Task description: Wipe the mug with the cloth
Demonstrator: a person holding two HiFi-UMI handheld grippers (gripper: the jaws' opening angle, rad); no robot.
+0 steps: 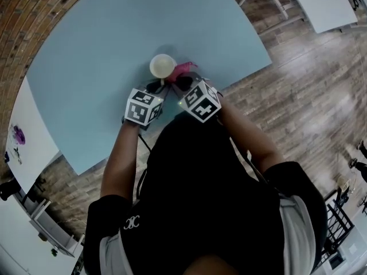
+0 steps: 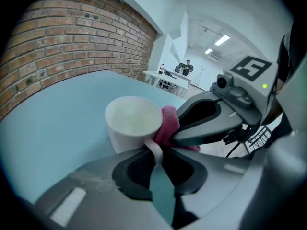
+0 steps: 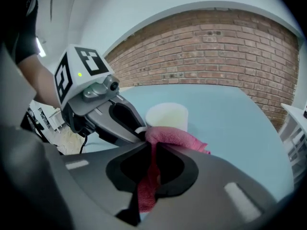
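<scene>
Pale blue counter [image 1: 103, 39]: left gripper [image 2: 158, 162] fingers pinch the white mug [image 2: 132, 123] by its handle; right gripper [image 3: 152, 152] fingers clamp the pink cloth [image 3: 175, 139] beside it.

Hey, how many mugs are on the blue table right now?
1. The white ceramic mug stands upright on the light blue table, its handle pinched by the left gripper; the right gripper holds a pink cloth right beside it. No other mug shows.

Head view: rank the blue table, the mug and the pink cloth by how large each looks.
1. blue table
2. mug
3. cloth, which looks smaller than the mug here, but it is partly hidden, so this is unsure.
</scene>
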